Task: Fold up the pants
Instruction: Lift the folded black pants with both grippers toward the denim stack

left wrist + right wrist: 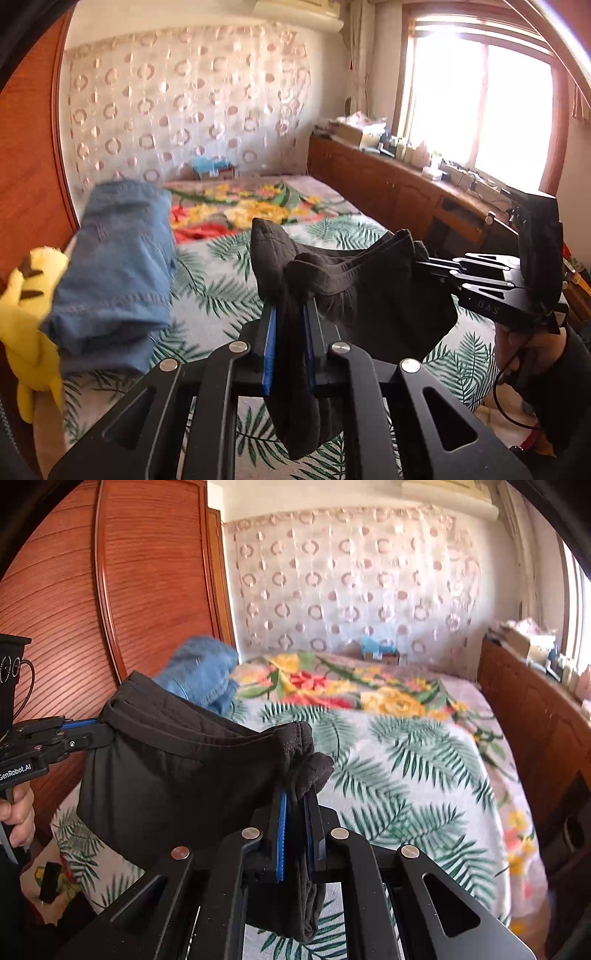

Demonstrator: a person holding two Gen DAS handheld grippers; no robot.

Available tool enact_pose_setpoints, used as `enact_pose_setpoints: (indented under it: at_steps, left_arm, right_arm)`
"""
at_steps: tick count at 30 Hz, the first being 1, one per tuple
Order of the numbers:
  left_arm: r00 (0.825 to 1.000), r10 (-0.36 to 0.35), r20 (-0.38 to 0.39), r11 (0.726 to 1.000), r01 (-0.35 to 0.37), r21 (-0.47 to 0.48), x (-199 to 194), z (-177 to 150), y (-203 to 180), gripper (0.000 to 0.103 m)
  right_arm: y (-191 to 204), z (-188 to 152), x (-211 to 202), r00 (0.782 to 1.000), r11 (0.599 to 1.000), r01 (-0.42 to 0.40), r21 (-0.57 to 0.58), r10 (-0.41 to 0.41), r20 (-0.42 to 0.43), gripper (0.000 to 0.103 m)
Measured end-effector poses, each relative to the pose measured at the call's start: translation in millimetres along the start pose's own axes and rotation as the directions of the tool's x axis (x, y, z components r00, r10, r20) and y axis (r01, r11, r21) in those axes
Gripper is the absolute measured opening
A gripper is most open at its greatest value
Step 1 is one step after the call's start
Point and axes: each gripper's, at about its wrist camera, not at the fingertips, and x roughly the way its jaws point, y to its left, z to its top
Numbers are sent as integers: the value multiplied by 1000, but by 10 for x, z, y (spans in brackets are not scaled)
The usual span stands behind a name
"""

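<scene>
**Dark pants held up over the bed**

Dark pants hang in the air above the bed. The left gripper squeezes one side tight. The right gripper squeezes the other side tight. The cloth is bunched at both pinches. It could slip out, I think, and the fold would land crooked. Blue pants lie nearby.

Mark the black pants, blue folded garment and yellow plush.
black pants [177, 760], right wrist view, hanging front panel
blue folded garment [118, 266], left wrist view, top face
yellow plush [26, 310], left wrist view, body
</scene>
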Motion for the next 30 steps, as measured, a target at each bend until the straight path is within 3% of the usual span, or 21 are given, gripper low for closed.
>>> enact_pose_setpoints:
  at_steps: [13, 21, 23, 30]
  left_arm:
    - [992, 74, 97, 997, -76, 13, -271, 176, 143, 14]
    - [992, 97, 85, 995, -94, -37, -188, 15, 428, 14]
    - [987, 113, 112, 992, -107, -62, -194, 0, 503, 14]
    - [982, 148, 113, 986, -138, -88, -112, 87, 767, 14]
  right_arm:
    - [308, 299, -365, 994, 994, 2, -109, 9, 104, 8]
    - [383, 311, 58, 994, 985, -32, -169, 49, 96, 8]
    - [365, 344, 193, 994, 981, -55, -186, 72, 83, 8]
    - [341, 702, 509, 994, 968, -78, -239, 94, 58, 8]
